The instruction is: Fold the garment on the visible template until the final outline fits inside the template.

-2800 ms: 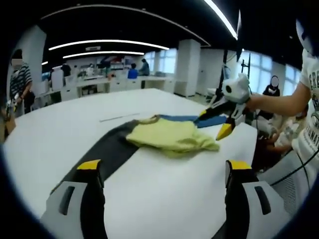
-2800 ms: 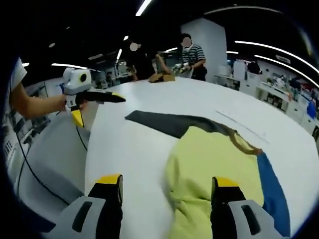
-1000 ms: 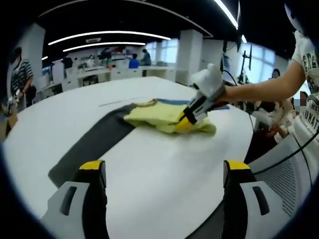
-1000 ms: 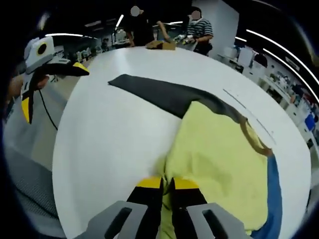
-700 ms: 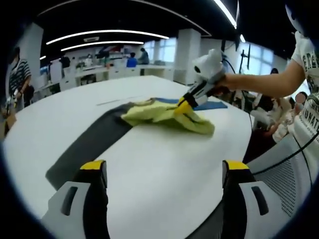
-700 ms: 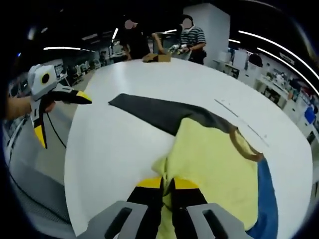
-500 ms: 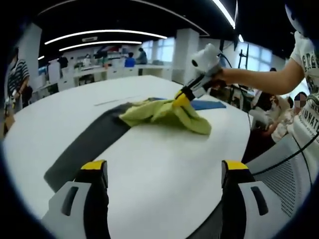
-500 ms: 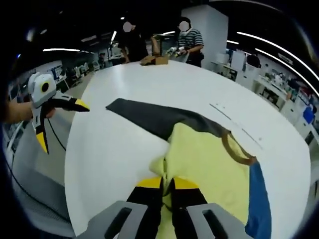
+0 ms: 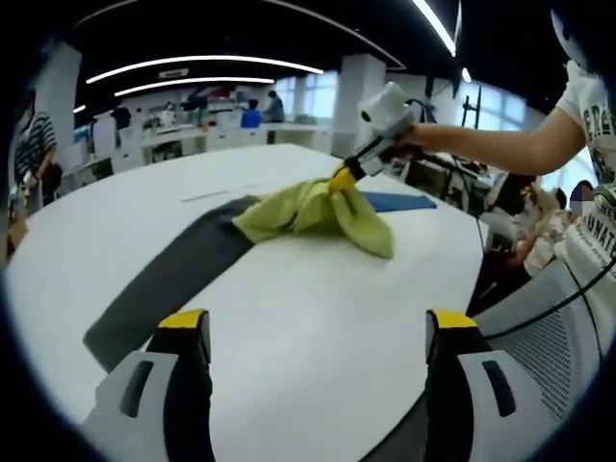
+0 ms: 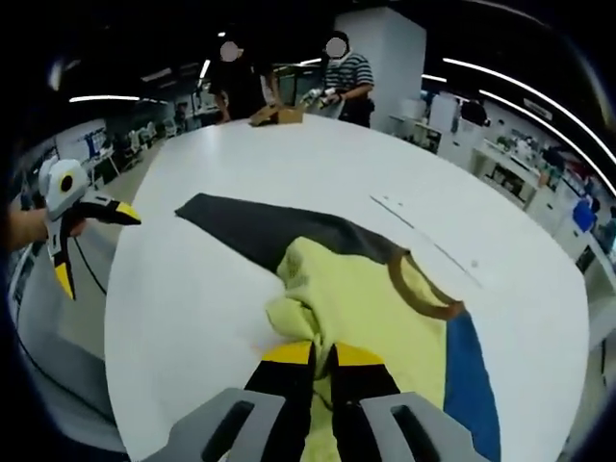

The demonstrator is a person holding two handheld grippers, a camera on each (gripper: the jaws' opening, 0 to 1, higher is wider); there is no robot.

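The right gripper (image 10: 321, 354) is clenched on the yellow shirt (image 10: 371, 300), bunched just ahead of its jaws (over the dark and blue template (image 10: 258, 229)). The left gripper (image 9: 313, 332) hangs released above the table (image 9: 318, 289).

Both grippers look the same: left gripper (image 9: 310, 337) and right gripper (image 10: 322, 358) have grey bodies with black jaws capped in yellow. The person's white T-shirt (image 9: 597, 144) has dark lettering printed on it, short sleeve.
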